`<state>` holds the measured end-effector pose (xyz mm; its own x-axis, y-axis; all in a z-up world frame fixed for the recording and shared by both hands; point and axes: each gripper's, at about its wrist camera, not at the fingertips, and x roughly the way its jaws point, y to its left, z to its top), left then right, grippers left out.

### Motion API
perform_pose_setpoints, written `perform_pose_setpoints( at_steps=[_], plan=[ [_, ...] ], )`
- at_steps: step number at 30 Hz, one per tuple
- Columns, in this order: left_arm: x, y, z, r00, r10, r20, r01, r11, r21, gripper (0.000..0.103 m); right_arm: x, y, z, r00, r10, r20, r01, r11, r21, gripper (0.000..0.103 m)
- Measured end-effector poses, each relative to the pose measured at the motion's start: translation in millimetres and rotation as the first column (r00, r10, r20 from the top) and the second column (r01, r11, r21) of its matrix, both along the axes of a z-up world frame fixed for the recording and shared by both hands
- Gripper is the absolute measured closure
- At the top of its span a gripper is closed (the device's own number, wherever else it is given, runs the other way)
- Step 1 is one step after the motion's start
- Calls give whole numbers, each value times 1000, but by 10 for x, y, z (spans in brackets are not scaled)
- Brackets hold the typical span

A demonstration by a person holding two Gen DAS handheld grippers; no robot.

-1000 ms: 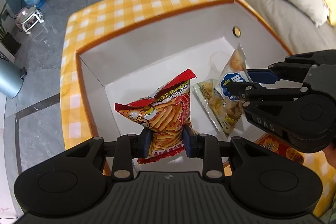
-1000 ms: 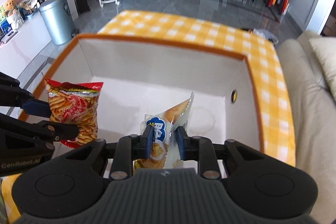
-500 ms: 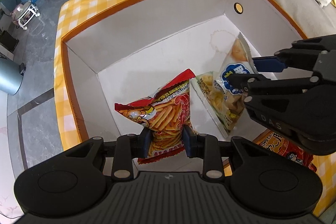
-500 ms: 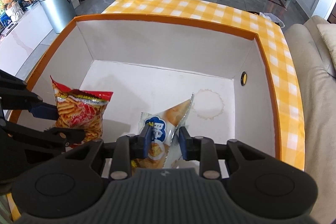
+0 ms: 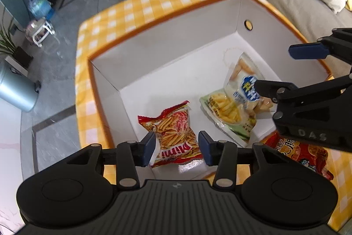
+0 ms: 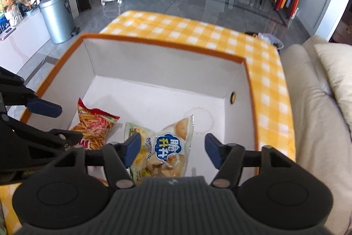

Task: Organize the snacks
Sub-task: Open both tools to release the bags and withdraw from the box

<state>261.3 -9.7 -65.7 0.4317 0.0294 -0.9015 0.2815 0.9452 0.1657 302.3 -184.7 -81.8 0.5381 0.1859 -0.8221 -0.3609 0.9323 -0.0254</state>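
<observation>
Left wrist view shows a white box with an orange rim (image 5: pixel 167 21) filling the middle of the frame, set on a yellow checked cloth (image 5: pixel 136 12). Three snack bags lie on its floor: a red bag of stick snacks (image 5: pixel 176 131) at lower centre, and right of it a pale bag with a blue label (image 5: pixel 244 83) lying on top of a green-edged bag of fries (image 5: pixel 226 111). Outside the box, at lower right, another red snack bag (image 5: pixel 301 153) rests on the cloth. The left gripper (image 5: pixel 177 148) has just been opening; its blue pads stand on either side of the red stick-snack bag without pressing on it. Right wrist view has the same box (image 6: pixel 253 85) at centre, with the blue-labelled bag (image 6: pixel 171 147) at lower centre between the right gripper (image 6: pixel 172 149) pads, which have just been opening too and stand wide, clear of the bag. The red bag (image 6: pixel 96 127) lies at left.
</observation>
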Motion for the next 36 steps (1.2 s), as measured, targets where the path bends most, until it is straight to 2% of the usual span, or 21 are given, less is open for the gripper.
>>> perform_pose_setpoints(
  at_steps=[3, 8, 14, 16, 19, 22, 27, 32, 36],
  plan=[
    [-140, 13, 147, 998, 17, 64, -16, 1000, -10, 42, -120, -76, 140, 999, -13, 34, 13, 1000, 24, 32],
    [-386, 53, 387, 987, 47, 153, -39, 998, -55, 39, -429, -189, 361, 996, -36, 83, 29, 996, 80, 27],
    [-762, 71, 645, 962, 83, 261, -56, 992, -111, 33, -909, -324, 596, 985, -80, 153, 57, 987, 148, 25],
    [-894, 71, 697, 952, 92, 290, -56, 990, -132, 32, -1065, -371, 661, 980, -99, 170, 71, 984, 164, 20],
    [-1066, 68, 736, 943, 100, 319, -53, 987, -154, 29, -1292, -436, 727, 974, -119, 192, 84, 980, 178, 20],
    [-1240, 58, 729, 940, 100, 326, -47, 985, -166, 26, -1516, -493, 751, 968, -140, 207, 104, 978, 179, 19],
    [-1512, 30, 635, 950, 93, 299, -34, 980, -198, 23, -1805, -553, 703, 966, -157, 204, 123, 978, 170, 17],
    [-1670, 5, 511, 959, 104, 264, -37, 968, -250, 22, -2053, -615, 583, 963, -178, 205, 149, 978, 148, 17],
    [-1835, -50, 350, 967, 107, 232, -43, 963, -265, 22, -2187, -651, 459, 967, -174, 185, 154, 981, 122, 17]
  ],
)
